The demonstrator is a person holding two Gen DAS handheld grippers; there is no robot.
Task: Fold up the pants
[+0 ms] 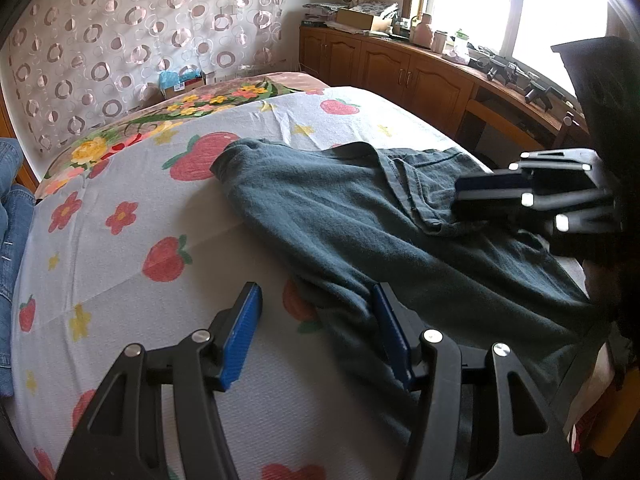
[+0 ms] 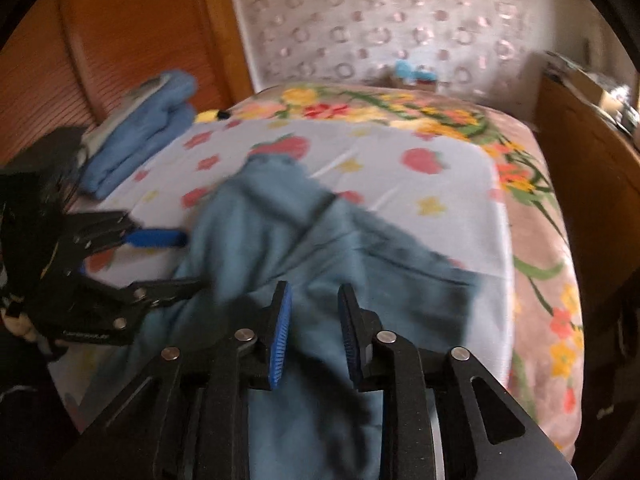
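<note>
Dark teal pants [image 1: 360, 220] lie crumpled on the strawberry-print bed sheet [image 1: 120, 272]; in the right wrist view the pants [image 2: 304, 248] are blurred. My left gripper [image 1: 316, 300] is open, low over the sheet, its right finger at the pants' near edge; it also shows in the right wrist view [image 2: 188, 258]. My right gripper [image 2: 314, 300] is open with pants cloth between its pads; I cannot tell whether they touch it. In the left wrist view the right gripper [image 1: 460, 196] reaches in from the right over the waistband.
Folded blue garments [image 2: 140, 128] lie at the bed's far left, and jeans [image 1: 12, 240] at the left edge. A floral blanket [image 2: 532, 208] covers the far and right side. A wooden cabinet [image 1: 400, 72] with clutter runs under the window.
</note>
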